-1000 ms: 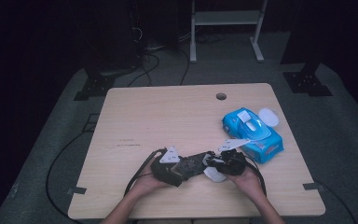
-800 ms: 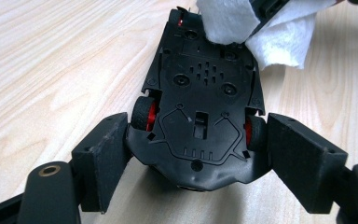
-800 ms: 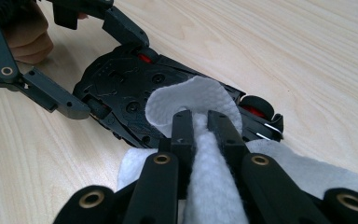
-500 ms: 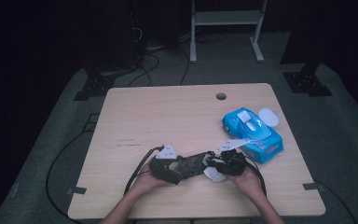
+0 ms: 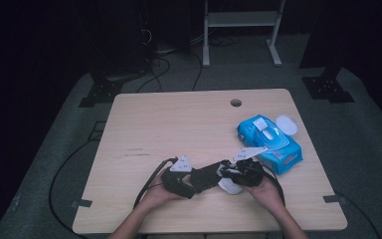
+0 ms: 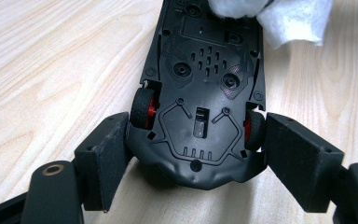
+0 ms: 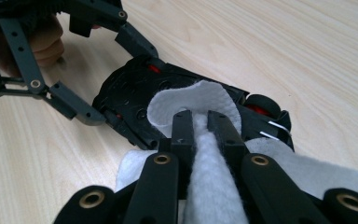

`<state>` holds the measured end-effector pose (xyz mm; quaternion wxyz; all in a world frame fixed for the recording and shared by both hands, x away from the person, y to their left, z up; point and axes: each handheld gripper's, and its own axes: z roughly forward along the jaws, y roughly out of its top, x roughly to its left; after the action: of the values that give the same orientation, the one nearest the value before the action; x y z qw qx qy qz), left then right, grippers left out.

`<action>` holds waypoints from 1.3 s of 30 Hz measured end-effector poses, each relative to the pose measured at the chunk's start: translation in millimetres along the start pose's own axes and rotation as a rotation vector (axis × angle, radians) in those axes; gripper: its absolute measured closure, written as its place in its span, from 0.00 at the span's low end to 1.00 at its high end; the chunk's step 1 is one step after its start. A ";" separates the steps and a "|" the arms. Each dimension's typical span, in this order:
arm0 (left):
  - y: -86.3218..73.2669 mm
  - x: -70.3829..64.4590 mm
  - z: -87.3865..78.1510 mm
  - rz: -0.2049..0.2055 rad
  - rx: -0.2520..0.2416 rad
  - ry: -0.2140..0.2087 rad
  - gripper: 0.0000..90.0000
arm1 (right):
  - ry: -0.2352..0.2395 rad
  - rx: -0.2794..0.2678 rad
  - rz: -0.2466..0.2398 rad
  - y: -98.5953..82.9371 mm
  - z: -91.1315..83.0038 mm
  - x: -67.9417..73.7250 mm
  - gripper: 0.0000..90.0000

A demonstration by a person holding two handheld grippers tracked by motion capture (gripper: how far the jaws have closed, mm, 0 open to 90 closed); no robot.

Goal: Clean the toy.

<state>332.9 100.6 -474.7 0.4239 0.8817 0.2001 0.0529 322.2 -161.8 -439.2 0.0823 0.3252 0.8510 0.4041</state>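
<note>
Two grippers share this toy car (image 6: 200, 88), which lies upside down near the table's (image 5: 179, 119) front edge. Your left gripper (image 6: 196, 140) clamps its one end at the wheels; your right gripper (image 7: 200, 126) pinches the white wipe (image 7: 200, 100). Keep the left firm and rub lightly along the underside.
</note>
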 end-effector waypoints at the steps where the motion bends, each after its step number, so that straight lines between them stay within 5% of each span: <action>1: 0.0 0.0 0.0 0.000 0.000 0.000 0.27 | 0.001 0.002 -0.002 -0.4 -0.1 0.4 0.90; 6: 0.6 2.0 -1.0 -0.030 -0.017 -0.021 0.27 | 0.015 0.012 -0.004 -3.5 -0.5 0.5 0.90; 16: 1.4 13.7 0.4 -0.183 -0.031 -0.131 0.24 | 0.054 0.017 0.006 -13.0 -1.8 -0.8 0.91; 25: -0.7 17.9 6.3 -0.272 -0.025 -0.157 0.29 | 0.051 0.009 -0.002 -18.8 -3.7 1.8 0.91; 32: 0.3 16.0 7.1 -0.263 -0.030 -0.147 0.32 | 0.044 -0.001 -0.006 -21.3 -4.5 3.2 0.91; 39: 3.8 3.3 4.0 -0.150 -0.045 -0.081 0.34 | 0.054 -0.012 0.008 -27.0 -7.7 5.0 0.92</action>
<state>338.1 96.9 -474.6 0.4542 0.8558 0.2472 -0.0103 302.1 -176.0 -453.5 0.0594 0.3169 0.8493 0.4180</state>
